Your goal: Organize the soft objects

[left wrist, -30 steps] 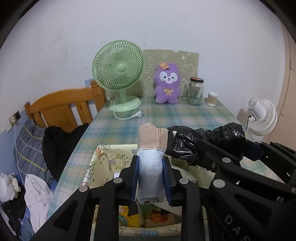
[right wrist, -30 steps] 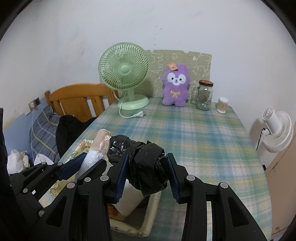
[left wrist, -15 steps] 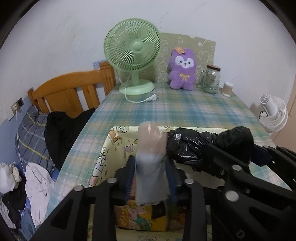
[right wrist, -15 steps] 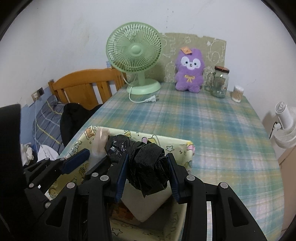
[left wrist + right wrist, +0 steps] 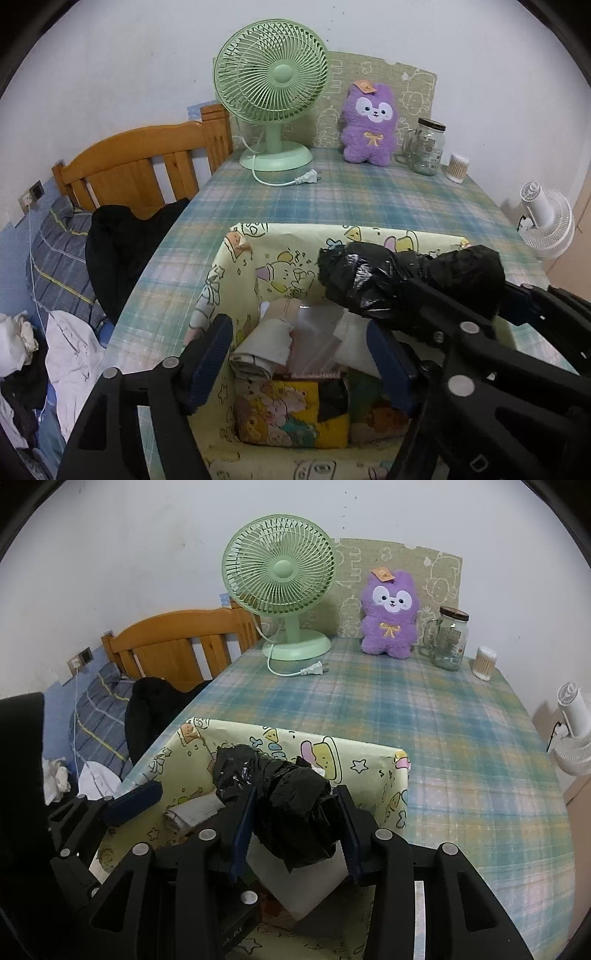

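Observation:
A yellow cartoon-print storage box (image 5: 288, 240) (image 5: 369, 755) stands on the plaid table near its front edge. My left gripper (image 5: 301, 356) is open above the box. Below it a clear-wrapped pink and white bundle (image 5: 299, 325) lies inside among a rolled cloth (image 5: 258, 350) and a cartoon-print packet (image 5: 291, 413). My right gripper (image 5: 295, 819) is shut on a crumpled black plastic bag bundle (image 5: 291, 805) (image 5: 399, 277), held over the box's right half.
A green desk fan (image 5: 271, 92), its loose plug (image 5: 306, 179), a purple plush toy (image 5: 369, 122), a glass jar (image 5: 426, 151) and a cotton-swab tub (image 5: 458, 168) stand along the far wall. A wooden chair (image 5: 140, 166) with dark clothing stands left. A white fan (image 5: 546, 221) stands right.
My left gripper opened and let the clear-wrapped bundle drop into the box. Both grippers have tilted down over the box. The right one still holds the black bag.

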Demonstrator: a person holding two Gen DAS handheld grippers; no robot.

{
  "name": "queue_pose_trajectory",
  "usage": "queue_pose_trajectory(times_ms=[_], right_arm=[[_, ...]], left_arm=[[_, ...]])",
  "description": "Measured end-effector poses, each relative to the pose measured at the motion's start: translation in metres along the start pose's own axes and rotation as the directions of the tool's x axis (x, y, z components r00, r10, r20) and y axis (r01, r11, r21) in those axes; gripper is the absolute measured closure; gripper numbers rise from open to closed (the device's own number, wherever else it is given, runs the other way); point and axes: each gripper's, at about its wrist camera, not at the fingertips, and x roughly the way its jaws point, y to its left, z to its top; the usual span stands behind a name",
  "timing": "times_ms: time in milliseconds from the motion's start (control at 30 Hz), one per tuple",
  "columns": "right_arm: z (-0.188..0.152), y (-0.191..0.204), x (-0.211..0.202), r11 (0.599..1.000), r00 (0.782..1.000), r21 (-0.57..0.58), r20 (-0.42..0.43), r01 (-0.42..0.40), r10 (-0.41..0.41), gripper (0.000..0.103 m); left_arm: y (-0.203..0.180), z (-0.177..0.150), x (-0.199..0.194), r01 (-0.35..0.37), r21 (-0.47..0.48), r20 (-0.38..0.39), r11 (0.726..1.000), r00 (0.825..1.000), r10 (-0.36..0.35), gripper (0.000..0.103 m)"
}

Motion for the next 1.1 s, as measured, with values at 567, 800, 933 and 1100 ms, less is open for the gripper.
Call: queue_pose_trajectory(times_ms=[567,800,933,1100], right_arm=[[-0.018,0.000,-0.026,0.998,0.997,-0.001,0.023,-0.069,0.069,0.011],[-0.023,-0.009,-0.043,0.998,0.997,0.011,0.046,-0.059,0.058,0.011],[-0.025,-0.018,-0.055,0.998,0.997,0.029,0.059,-0.056,0.055,0.011],[-0.026,-0.031,-0.072,0.999,0.995,0.042,0.092,-0.030,0.026,0.010]], left_arm=[[-0.009,-0.020,-0.040,-0.019,0.006,0.035,1.000,0.999,0.019,0.010],[-0.020,-0.022,-0.052,-0.005,0.016,0.053,1.000,0.999,0.005,0.010],[-0.031,-0.022,-0.060,0.014,0.022,0.064,1.000,0.998,-0.015,0.010],[-0.050,-0.020,-0.075,0.035,0.056,0.097,0.998,0.994,-0.040,0.010]])
